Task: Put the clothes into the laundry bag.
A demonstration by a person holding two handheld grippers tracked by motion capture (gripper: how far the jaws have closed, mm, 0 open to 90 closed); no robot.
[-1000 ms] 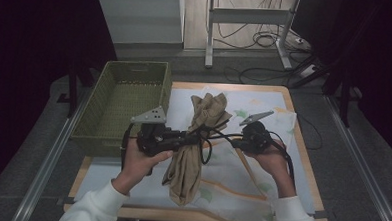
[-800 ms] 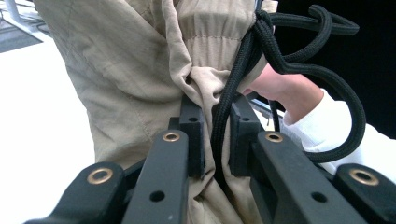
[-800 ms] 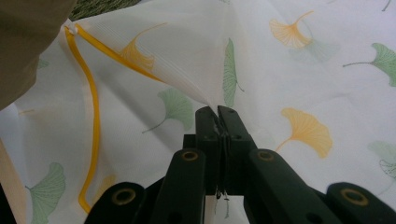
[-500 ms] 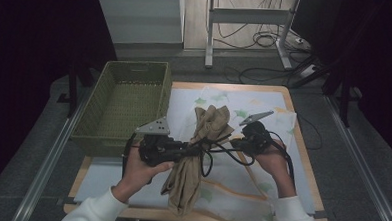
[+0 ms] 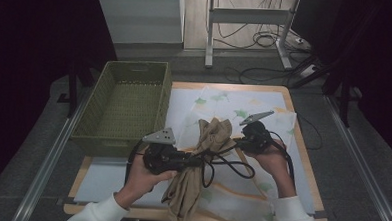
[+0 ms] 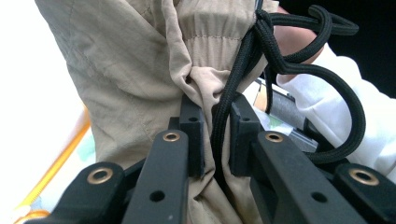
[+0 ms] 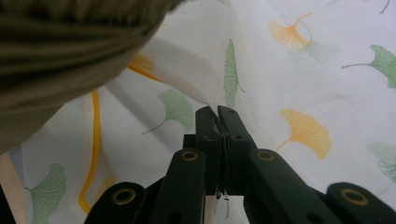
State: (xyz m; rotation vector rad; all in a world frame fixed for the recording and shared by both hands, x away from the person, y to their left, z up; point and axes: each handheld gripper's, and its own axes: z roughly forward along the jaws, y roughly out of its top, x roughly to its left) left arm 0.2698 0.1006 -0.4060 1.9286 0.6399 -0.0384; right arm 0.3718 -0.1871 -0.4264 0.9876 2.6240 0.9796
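At the far left of the table [image 5: 302,160], the green woven basket [image 5: 121,107] sits on its corner. Your left gripper [image 5: 194,161] comes next, its jaws pinching a bunched fold of the tan drawstring garment [image 5: 196,180] together with its black cord [image 6: 243,65]. The garment hangs crumpled between your two hands, above the ginkgo-leaf cloth [image 5: 234,104] that covers the tabletop. To the right, your right gripper [image 7: 217,114] has its jaws pressed together on a thin raised fold of that cloth.
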